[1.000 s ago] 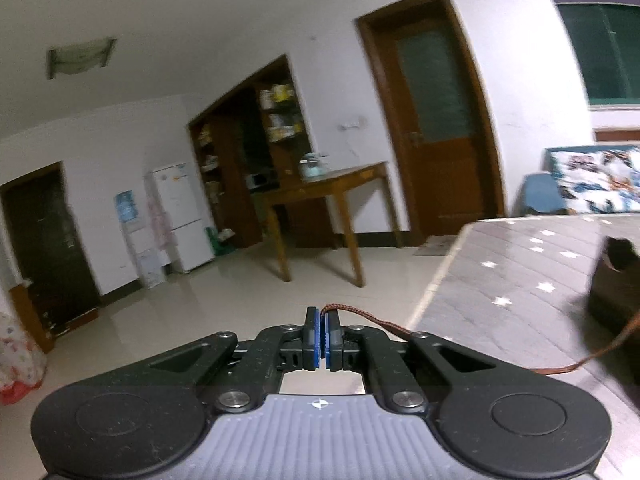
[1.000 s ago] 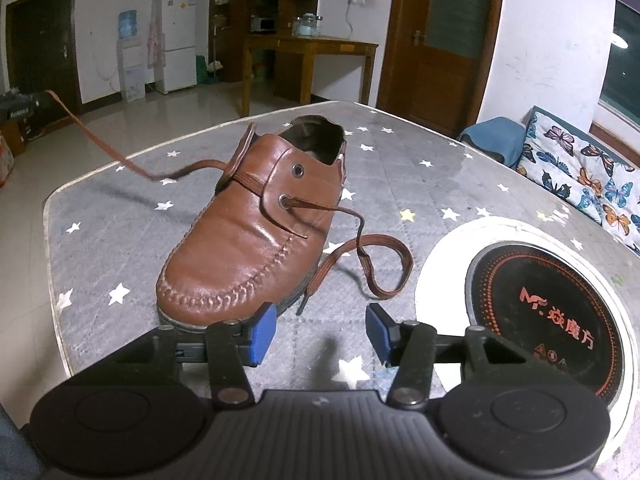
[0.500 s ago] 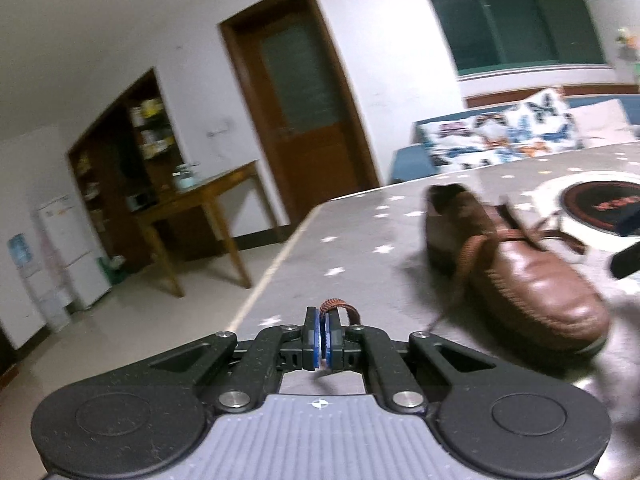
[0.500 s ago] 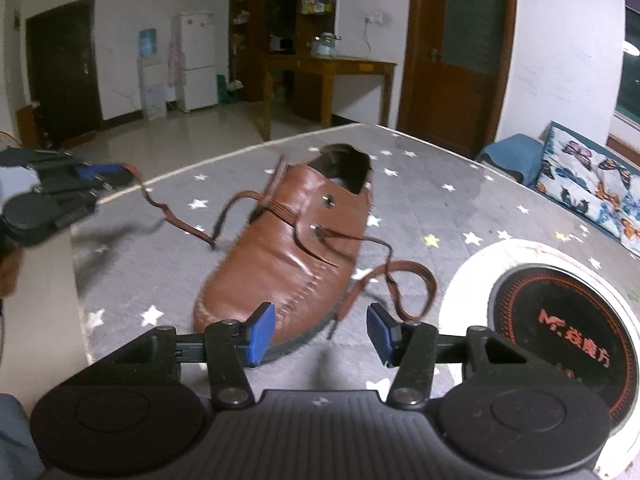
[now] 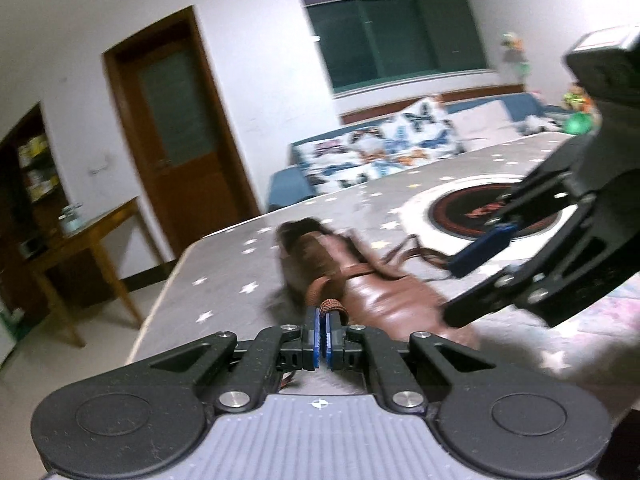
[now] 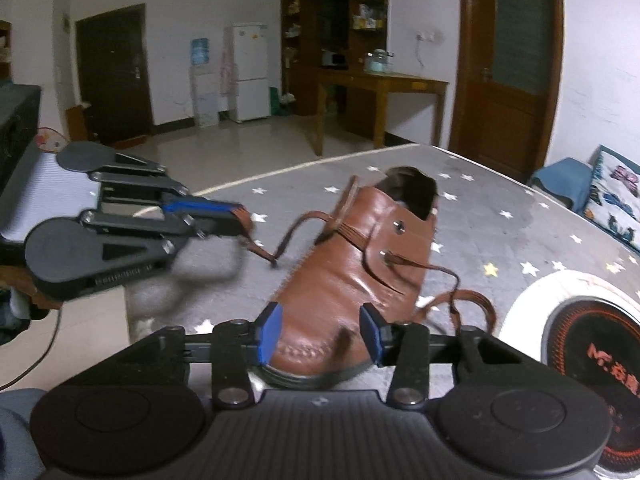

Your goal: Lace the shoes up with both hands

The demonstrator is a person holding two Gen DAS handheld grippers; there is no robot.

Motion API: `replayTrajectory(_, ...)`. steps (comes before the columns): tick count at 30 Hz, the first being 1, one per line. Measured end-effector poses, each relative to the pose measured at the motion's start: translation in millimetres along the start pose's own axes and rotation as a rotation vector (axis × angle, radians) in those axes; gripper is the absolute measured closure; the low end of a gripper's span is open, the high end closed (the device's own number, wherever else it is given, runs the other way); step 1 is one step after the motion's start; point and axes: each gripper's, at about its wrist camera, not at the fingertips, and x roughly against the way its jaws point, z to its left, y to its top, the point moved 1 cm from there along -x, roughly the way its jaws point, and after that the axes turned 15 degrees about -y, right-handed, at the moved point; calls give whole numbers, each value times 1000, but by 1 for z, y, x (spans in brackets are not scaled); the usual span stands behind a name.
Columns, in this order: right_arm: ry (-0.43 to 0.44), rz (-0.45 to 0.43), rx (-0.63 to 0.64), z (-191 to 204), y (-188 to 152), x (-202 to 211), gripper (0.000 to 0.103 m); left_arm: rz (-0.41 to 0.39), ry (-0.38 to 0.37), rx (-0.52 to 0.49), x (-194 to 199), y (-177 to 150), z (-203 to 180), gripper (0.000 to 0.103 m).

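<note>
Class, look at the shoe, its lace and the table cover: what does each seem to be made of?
Shoe: smooth brown leather, or a lookalike; glossy highlights, stitched toe seam.
Lace: flat brown strip, probably leather; it holds stiff loops.
Table cover: grey star-printed sheet, possibly vinyl; faint sheen.

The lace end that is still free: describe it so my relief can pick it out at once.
On the grey star-patterned table sits a brown leather shoe. From its lower eyelet on the side facing the round black-and-red burner, the free lace loops on the cloth. The other end is pinched in the left gripper.
</note>
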Motion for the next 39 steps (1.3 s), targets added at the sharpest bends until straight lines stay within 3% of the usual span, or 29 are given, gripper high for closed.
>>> replayTrajectory(8, 55, -59, 40, 9, 5, 4, 63, -6, -176, -17, -3, 15, -2, 97)
replayTrajectory(14, 55, -99, 54, 11, 6, 3, 75, -22, -261, 18, -1, 20, -1, 98)
replayTrajectory(16, 53, -106, 58, 12, 6, 3, 77, -24, -265, 25, -1, 19, 0, 98)
replayTrajectory(18, 49, -105, 63, 12, 5, 2, 87, -25, -275, 42, -3, 18, 2, 98)
replayTrajectory(23, 42, -107, 52, 12, 3, 0, 91, -37, -302, 94, -1, 17, 11, 97)
replayTrajectory(25, 32, -113, 41, 11, 1, -1, 99, -40, -314, 109, 0, 17, 14, 94)
replayTrajectory(34, 2, -102, 28, 6, -1, -3, 97, -22, -297, 115, -4, 14, 16, 93)
replayTrajectory(39, -65, -74, -13, -10, -4, -5, 87, -34, -235, 145, -1, 9, 22, 95)
